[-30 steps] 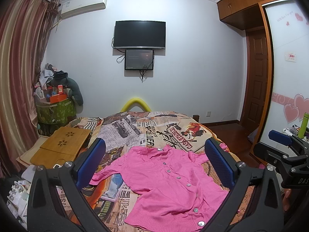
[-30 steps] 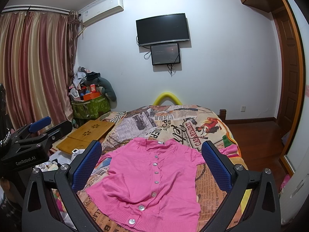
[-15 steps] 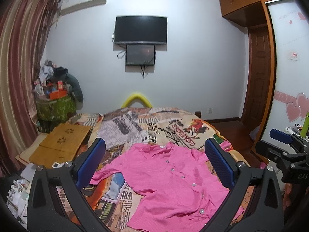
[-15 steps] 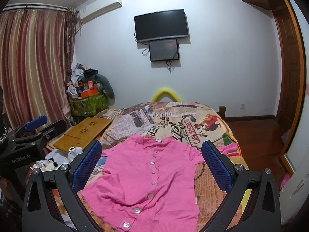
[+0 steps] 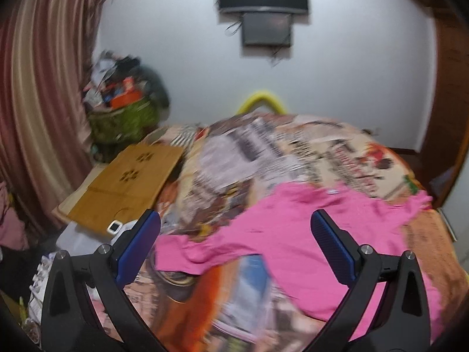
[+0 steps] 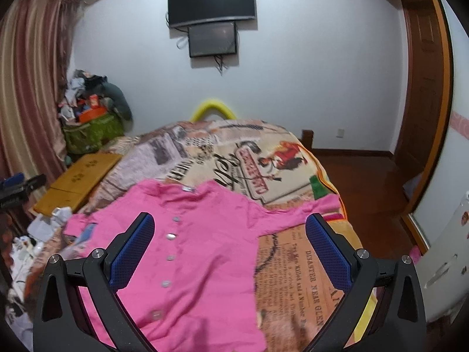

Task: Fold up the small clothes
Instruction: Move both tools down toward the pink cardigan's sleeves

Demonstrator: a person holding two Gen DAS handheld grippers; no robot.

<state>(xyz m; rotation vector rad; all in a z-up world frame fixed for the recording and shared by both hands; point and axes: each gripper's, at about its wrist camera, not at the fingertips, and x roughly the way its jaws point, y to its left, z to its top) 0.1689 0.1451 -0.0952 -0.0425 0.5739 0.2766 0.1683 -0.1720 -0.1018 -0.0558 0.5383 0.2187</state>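
Pink knit, buttoned down the front, is what fills the left wrist view: the cardigan (image 5: 293, 234) lies spread on the bed (image 5: 307, 152) with a printed newspaper-pattern cover, one sleeve stretched out toward the bed's left edge. The left gripper (image 5: 234, 246) hangs above that sleeve with its blue pads wide apart and nothing between them; I judge it is aimed there because the sleeve is the first part to fold inward. This picture is blurred, so small details are not sure. In the right wrist view the same cardigan (image 6: 190, 249) lies flat, collar away from the camera, the other sleeve reaching to the bed's right edge. The right gripper (image 6: 230, 252) is also wide apart and empty, over the garment's right half. No fold is made yet.
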